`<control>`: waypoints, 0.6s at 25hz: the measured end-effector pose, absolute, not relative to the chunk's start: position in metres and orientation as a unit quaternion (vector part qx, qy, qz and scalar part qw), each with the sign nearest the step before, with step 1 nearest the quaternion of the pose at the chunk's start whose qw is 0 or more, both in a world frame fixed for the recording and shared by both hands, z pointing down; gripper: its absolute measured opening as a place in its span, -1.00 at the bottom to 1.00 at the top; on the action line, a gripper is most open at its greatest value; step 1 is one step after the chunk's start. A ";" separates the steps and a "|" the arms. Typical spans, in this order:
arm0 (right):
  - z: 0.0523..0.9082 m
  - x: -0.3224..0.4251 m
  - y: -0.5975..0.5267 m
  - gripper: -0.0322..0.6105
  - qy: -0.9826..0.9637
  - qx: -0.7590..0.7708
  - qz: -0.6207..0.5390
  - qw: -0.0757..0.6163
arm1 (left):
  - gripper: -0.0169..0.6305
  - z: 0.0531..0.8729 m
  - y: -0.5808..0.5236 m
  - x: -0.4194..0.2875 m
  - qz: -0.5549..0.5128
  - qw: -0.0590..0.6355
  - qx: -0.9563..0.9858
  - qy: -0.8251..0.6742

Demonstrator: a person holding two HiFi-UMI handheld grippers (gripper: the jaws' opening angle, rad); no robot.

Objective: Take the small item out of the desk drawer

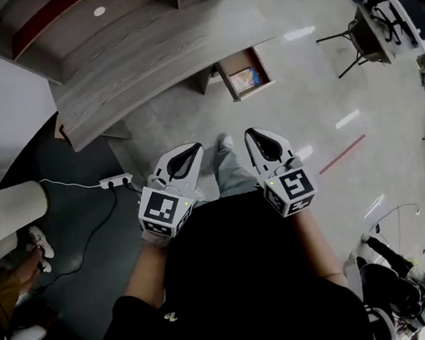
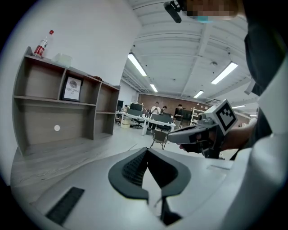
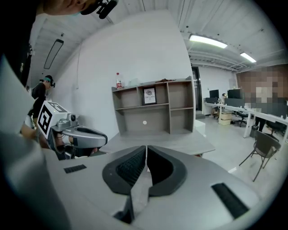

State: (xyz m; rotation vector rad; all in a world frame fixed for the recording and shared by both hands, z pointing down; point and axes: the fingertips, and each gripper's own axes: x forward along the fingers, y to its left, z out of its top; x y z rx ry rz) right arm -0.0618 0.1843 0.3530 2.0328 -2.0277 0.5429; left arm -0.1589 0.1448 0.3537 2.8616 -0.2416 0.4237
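Two grippers are up in front of the body, one in each hand, each with one marker cube. In the head view both forearms reach straight out from the black shirt. The left gripper (image 1: 189,155) and right gripper (image 1: 262,143) sit side by side and well apart, pointing ahead and a little down, with their tips angled slightly toward each other.

In the left gripper view its two dark pads meet at the tip and nothing is between them. The right gripper view shows the same: pads pressed together and empty. Each camera also catches the other gripper off to the side.

Between the grippers, lower down, are one grey trouser leg (image 1: 232,174) and one shoe (image 1: 225,141) on the pale floor. To the left, one power strip (image 1: 115,181) lies on a dark mat with its cord trailing off.

Beyond that is one drawer (image 1: 225,81), pulled open below the desk's right end. The one small item (image 1: 245,79) lies inside it, pale blue and tan, well apart from both grippers.

The single grey wood desk (image 1: 156,55) runs off to the left. At its back stands one shelf (image 3: 155,112) holding one framed picture (image 3: 149,95), with one bottle (image 3: 119,81) on top. Past it are rows of office desks and one chair (image 3: 263,146).
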 end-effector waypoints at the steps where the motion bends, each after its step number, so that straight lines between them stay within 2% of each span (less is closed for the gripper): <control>1: 0.354 -0.050 0.175 -0.90 -0.694 0.686 0.189 0.108 | -0.92 0.355 0.137 -0.147 0.149 0.120 0.978 -0.088; 9: 0.378 0.044 0.119 -0.90 -0.728 0.640 0.208 0.132 | -0.92 0.355 0.086 -0.049 0.176 0.131 0.967 -0.132; 15: 0.418 0.101 0.106 -0.89 -0.732 0.618 0.247 0.144 | -0.92 0.362 0.065 -0.010 0.203 0.138 0.953 -0.180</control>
